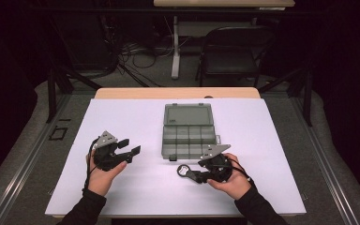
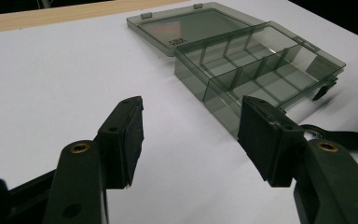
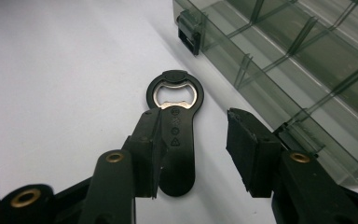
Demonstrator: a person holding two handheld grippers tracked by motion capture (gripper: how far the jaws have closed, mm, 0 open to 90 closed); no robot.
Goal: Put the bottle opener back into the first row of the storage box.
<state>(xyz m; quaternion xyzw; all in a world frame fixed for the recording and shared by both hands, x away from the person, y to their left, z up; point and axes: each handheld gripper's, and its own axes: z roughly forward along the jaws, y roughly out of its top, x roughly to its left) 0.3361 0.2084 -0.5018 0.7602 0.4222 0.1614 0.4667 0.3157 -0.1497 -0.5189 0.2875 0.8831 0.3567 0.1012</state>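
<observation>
A smoky clear box [image 1: 188, 135] lies open at the middle of the white table [image 1: 122, 197], its lid [image 1: 188, 114] folded flat toward 12 o'clock and its compartments bare. A black latch [image 3: 189, 33] hangs off the box's near left corner.

The right gripper [image 1: 201, 174] sits at 5 o'clock of the box, jaws wide apart and holding nothing. A black bottle opener [image 3: 175, 135] lies flat on the table between them, touching the left jaw, its metal ring end pointing away from the hand and well short of the box wall.

The left gripper [image 1: 130, 149] hovers at 9 o'clock of the box, jaws wide open and empty, with bare table all around and ahead of it up to the box's left edge.
</observation>
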